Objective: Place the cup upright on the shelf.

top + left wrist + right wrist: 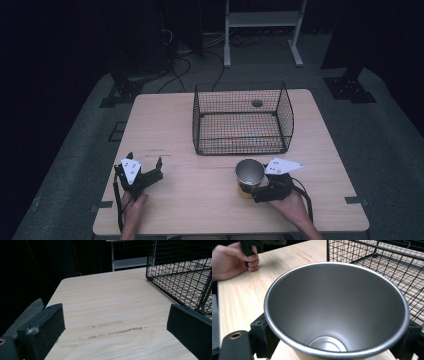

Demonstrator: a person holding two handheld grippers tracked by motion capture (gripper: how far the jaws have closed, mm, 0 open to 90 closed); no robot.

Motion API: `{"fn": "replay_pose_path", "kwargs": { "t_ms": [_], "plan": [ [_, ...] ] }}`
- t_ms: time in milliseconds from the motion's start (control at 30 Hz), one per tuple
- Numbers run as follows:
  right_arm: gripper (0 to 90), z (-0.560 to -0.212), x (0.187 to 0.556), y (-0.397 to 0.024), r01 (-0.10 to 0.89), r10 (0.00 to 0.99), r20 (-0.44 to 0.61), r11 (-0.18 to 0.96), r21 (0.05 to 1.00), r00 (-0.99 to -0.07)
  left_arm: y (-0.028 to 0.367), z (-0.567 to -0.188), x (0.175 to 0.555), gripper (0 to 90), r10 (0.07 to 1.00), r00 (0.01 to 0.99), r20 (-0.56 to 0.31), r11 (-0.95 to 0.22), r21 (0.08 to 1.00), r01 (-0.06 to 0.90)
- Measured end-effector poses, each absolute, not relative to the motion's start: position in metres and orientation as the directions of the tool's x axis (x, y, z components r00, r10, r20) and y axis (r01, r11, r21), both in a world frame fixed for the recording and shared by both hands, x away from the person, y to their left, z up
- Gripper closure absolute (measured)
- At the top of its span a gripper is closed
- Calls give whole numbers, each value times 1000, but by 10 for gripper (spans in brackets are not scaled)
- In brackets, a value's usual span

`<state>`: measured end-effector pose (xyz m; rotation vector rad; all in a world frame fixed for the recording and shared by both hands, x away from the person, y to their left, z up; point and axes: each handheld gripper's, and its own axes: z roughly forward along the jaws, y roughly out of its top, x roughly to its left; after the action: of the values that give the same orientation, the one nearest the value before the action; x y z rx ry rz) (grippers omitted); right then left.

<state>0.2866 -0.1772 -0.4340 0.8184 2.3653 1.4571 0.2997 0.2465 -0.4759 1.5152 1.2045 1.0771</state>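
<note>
High view: fixed overhead at the person's side, looking forward and down across the whole counter (200,125). Left gripper view: low, close to the wood, facing the far edge. Right gripper view: very near, peering down into a metal cup (337,310). All three share the wire basket (242,120).

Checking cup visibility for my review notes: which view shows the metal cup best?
The right gripper view: the cup sits close up, its bare inside visible, between the right gripper's jaws. The high view shows it small, before the wire basket.
</note>
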Motion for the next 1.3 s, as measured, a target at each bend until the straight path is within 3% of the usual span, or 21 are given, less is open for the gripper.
{"fn": "replay_pose_path", "kwargs": {
  "t_ms": [300, 633, 1067, 1300],
  "plan": [
    [138, -401, 303, -196, 361, 525, 149, 328, 873, -838, 246, -476, 300, 8, 984, 147, 99, -129, 970, 208],
    [138, -361, 323, -212, 345, 489, 153, 330, 879, -859, 246, -476, 300, 8, 984, 147, 98, -128, 970, 207],
    [137, -336, 353, -210, 350, 463, 165, 347, 870, -871, 247, -476, 300, 8, 984, 152, 95, -126, 969, 211],
    [137, -311, 390, -191, 343, 460, 150, 372, 863, -875, 247, -476, 300, 8, 985, 148, 89, -119, 970, 212]
  ]
}}
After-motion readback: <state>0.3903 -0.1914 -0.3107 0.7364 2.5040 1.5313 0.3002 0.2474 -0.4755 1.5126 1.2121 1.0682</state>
